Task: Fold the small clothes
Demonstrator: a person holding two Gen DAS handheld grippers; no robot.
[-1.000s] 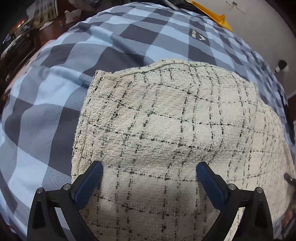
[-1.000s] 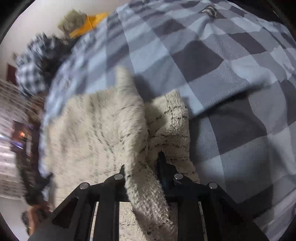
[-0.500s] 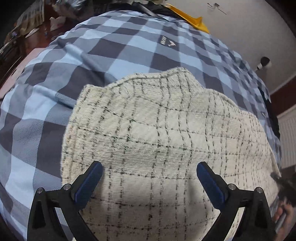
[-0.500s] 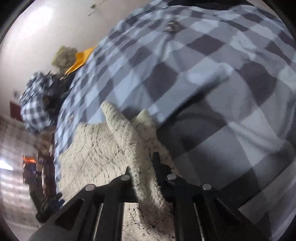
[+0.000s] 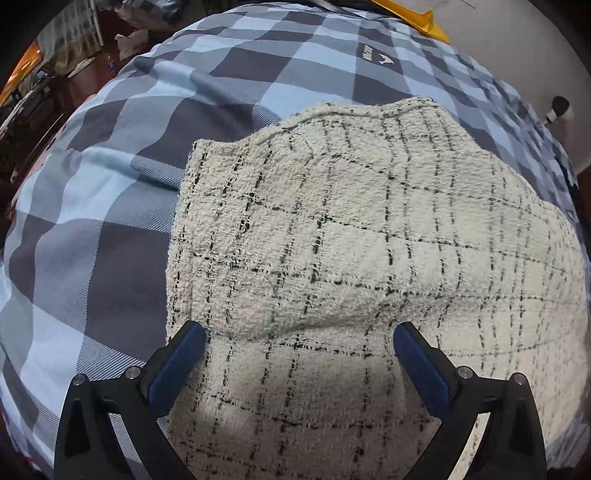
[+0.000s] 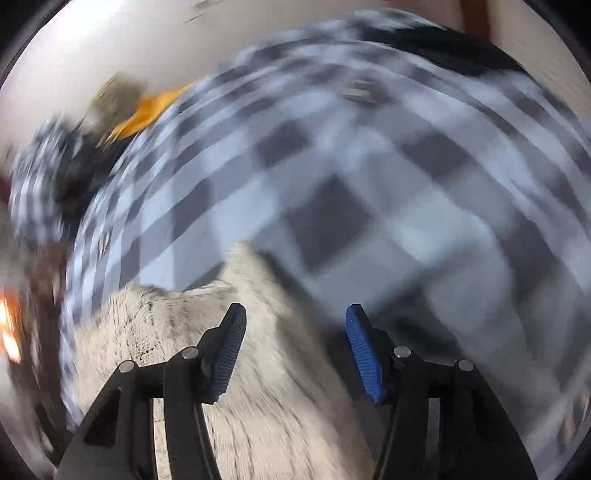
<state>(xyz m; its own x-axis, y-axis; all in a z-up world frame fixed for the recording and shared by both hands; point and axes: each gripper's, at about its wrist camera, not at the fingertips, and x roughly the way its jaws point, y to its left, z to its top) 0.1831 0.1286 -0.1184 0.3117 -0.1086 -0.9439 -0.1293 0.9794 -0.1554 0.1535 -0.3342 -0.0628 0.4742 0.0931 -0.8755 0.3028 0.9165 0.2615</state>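
Observation:
A cream knit garment with thin black check lines (image 5: 351, 240) lies folded on a blue and grey checked bedspread (image 5: 110, 221). My left gripper (image 5: 299, 354) is open, its blue-padded jaws spread wide just above the garment's near part, holding nothing. In the blurred right wrist view the same garment (image 6: 266, 387) lies below and between the jaws of my right gripper (image 6: 295, 347), which is open. The garment's edge rises in a ridge toward the bedspread (image 6: 369, 203).
A yellow object (image 5: 410, 16) lies at the far edge of the bed near a pale wall. A checked cloth pile (image 6: 37, 184) and dark clutter sit at the left in the right wrist view. Dark furniture and floor (image 5: 44, 81) lie beyond the bed's left side.
My right gripper was shut on the garment's edge and has now opened and let it go, moving fast. The left gripper stayed open while its view shifted slightly over the garment.

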